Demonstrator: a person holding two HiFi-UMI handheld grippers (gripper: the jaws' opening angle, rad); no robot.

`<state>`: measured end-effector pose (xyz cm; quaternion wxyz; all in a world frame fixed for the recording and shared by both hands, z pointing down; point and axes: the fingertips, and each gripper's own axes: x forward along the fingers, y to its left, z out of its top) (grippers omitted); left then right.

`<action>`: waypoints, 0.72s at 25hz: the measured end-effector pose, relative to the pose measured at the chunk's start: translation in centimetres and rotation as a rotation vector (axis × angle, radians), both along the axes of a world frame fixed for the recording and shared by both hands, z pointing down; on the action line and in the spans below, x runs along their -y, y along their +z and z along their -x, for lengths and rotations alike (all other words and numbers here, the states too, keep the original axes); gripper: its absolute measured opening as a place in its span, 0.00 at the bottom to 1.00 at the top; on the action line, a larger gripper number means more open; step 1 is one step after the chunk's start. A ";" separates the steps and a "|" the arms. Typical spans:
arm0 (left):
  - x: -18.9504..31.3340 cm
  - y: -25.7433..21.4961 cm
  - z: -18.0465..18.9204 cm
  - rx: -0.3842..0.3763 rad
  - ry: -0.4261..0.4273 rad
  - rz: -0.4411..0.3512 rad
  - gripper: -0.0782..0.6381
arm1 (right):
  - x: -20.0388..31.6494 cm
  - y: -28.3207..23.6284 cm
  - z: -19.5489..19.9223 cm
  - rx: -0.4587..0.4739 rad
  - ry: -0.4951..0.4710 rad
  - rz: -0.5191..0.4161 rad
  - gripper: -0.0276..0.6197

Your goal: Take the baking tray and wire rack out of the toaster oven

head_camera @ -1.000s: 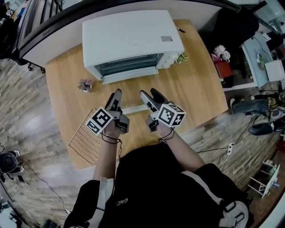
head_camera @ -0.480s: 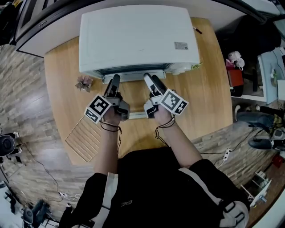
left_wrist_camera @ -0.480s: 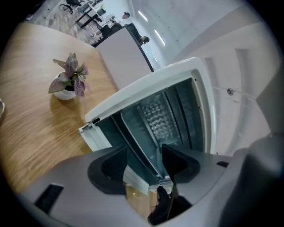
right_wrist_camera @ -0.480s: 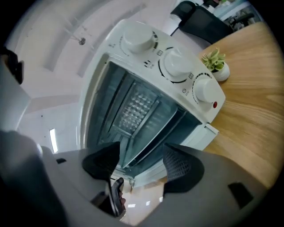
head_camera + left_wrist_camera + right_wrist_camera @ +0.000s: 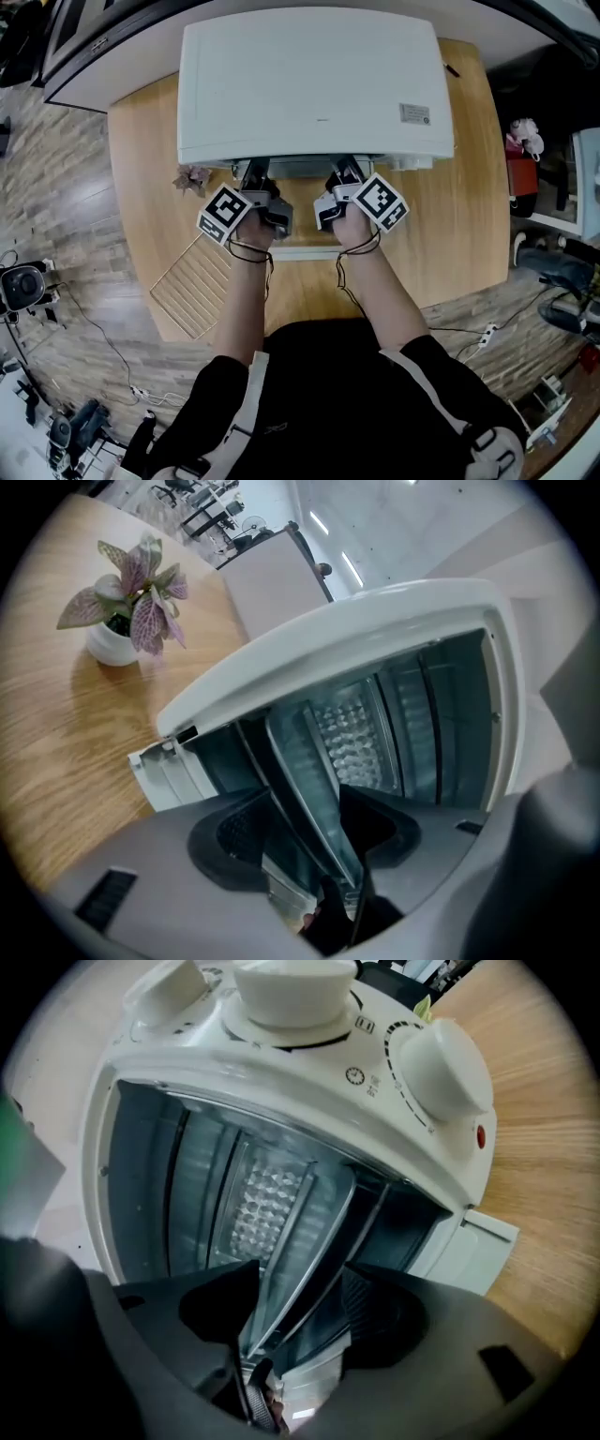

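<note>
A small grey label [image 5: 414, 113] is seen on top of the white toaster oven [image 5: 309, 84], ahead of the right gripper [image 5: 300, 1277] and to its right; its print is too small to be read. Tick marks and small symbols are printed round the nearest knob [image 5: 441, 1063], which is shown above that gripper's jaws in the right gripper view; none of them can be read; a red lamp [image 5: 480, 1135] is set just beside the knob.

The baking tray [image 5: 314, 771] is lodged inside the oven cavity, directly ahead of both grippers; its long axis is laid across the oven mouth, from one gripper toward the other, and its front edge is turned toward them. In both gripper views it is seen nearly edge-on, as a thin sheet slanting up between the jaws. It is of dull grey metal with a narrow rim and a soft sheen; a honeycomb-patterned patch is seen farther in, and whether it lies on the tray or behind it cannot be told.

The jaws of the left gripper [image 5: 305, 808] have just been closing and are held spread, with the tray's edge between them and not clamped; the right gripper's jaws have likewise been closing, and are spread round the same edge [image 5: 291, 1241] without pressing on it.

The wire rack [image 5: 187, 291] is laid flat on the wooden table [image 5: 450, 216], behind the left gripper and to its left; a small potted plant [image 5: 131, 592] is stood just left of that gripper.
</note>
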<state>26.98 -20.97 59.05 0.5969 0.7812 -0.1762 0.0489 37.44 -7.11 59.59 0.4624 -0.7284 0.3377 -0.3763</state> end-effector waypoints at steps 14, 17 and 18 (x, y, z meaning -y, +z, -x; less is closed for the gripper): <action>2.5 1.5 -1.7 0.029 -0.081 -0.002 0.28 | 0.7 1.4 -2.5 0.085 0.095 -0.043 0.21; 2.2 1.4 -1.4 0.035 -0.082 -0.004 0.28 | 0.5 1.4 -2.2 0.089 0.088 -0.042 0.21; 2.1 1.5 -1.3 0.038 -0.080 -0.004 0.28 | 0.4 1.4 -2.1 0.090 0.087 -0.040 0.21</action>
